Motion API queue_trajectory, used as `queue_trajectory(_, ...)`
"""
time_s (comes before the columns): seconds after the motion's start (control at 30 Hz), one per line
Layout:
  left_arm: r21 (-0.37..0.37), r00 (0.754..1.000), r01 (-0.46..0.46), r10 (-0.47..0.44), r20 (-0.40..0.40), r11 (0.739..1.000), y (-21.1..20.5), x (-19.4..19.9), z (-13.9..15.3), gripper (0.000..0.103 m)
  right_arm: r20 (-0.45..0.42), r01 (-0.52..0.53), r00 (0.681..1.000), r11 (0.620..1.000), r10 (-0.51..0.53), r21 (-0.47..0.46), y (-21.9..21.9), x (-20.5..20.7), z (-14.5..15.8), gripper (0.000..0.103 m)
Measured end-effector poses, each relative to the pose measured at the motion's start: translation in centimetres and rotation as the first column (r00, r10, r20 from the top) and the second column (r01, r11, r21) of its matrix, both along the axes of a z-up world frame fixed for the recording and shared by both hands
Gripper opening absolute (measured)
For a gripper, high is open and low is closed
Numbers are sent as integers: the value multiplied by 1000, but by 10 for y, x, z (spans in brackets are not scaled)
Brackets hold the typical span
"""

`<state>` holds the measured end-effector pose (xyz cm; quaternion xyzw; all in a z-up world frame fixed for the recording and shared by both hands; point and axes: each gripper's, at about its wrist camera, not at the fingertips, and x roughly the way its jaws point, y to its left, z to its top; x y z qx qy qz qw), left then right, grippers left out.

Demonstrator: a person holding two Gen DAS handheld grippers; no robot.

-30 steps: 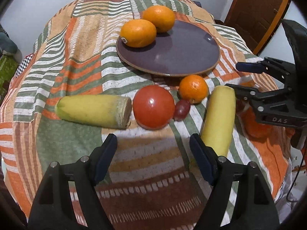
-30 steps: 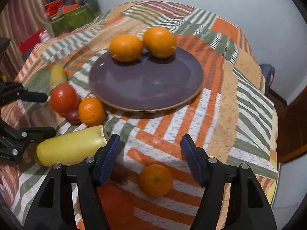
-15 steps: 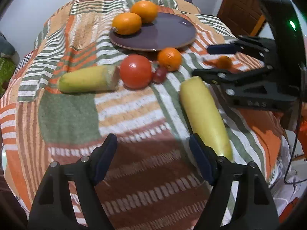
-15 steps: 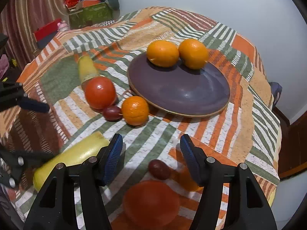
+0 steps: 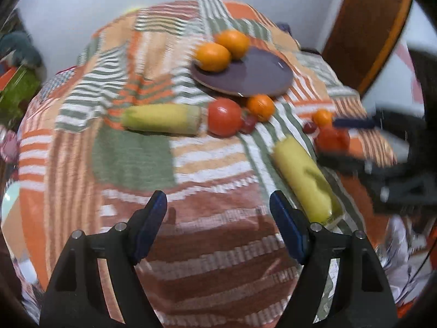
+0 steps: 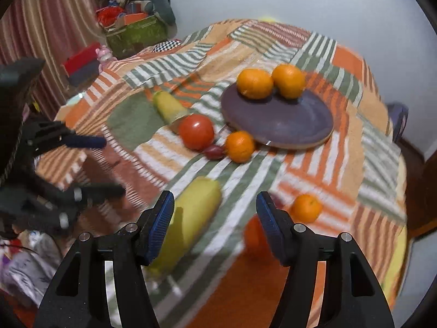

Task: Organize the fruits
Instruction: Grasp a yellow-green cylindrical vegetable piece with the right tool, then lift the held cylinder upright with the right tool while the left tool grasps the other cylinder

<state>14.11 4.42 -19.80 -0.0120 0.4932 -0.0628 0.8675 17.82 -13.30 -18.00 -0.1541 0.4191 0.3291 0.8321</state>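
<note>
Both hand-held tools hang empty with their jaws spread wide: the left gripper (image 5: 218,218) fills the bottom of its own view over bare cloth, and the right gripper (image 6: 215,218) sits at the bottom of its view with the near end of a long pale-yellow squash-like fruit (image 6: 188,218) just beside its left finger. The round dark purple plate (image 6: 278,125), right of centre in that view, carries only two large oranges (image 6: 255,83) crowded on its far rim, so most fruit is not yet gathered: a round red tomato (image 6: 196,131), a small dark red plum-like fruit (image 6: 214,151) and a medium orange (image 6: 239,146) sit touching or nearly touching one another just off the plate's near edge, a second yellow squash-like fruit (image 6: 169,106) lies to their left, and a small orange mandarin (image 6: 306,207) rests alone at lower right. The likeliest trouble is rolling, I judge: the striped patchwork tablecloth (image 5: 131,158) is soft and rumpled, the table edge is close to the mandarin, and a jaw nudging one of the clustered fruits could push its neighbours away. The long yellow fruit may pivot or slip if pinched near its end. Both views are motion-blurred, which suggests fast movement and a poorly aimed grasp. A reddish shape (image 6: 254,232) behind the right finger is too blurred to identify.
</note>
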Motion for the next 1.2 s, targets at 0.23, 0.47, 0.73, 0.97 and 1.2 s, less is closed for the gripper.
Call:
queue_trajectory(0.23,-39,995,-80,82,51,996,42,-19,12,78,-111,58,992,998,-59,-13,21,-13,-29,60)
queue_trajectory(0.47,-71,993,-93,98,63,993,55,-25,10,78,-170,99,980,994,-107,-56,30,-8,-54,55)
queue_trajectory(0.73,-64,995,-79,83,54,995,53,-19,3,78,-175,142,974,990,-142,-14,34,15,-54,44)
queue_trajectory(0.97,-28,990,-126,128,56,992,55,3,0,78,-120,162,980,986,-157,32,23,16,-42,35)
queue_trajectory(1.2,-27,983,-179,180,31,984,58,45,-4,78,-66,168,985,978,-160,126,6,29,-13,35)
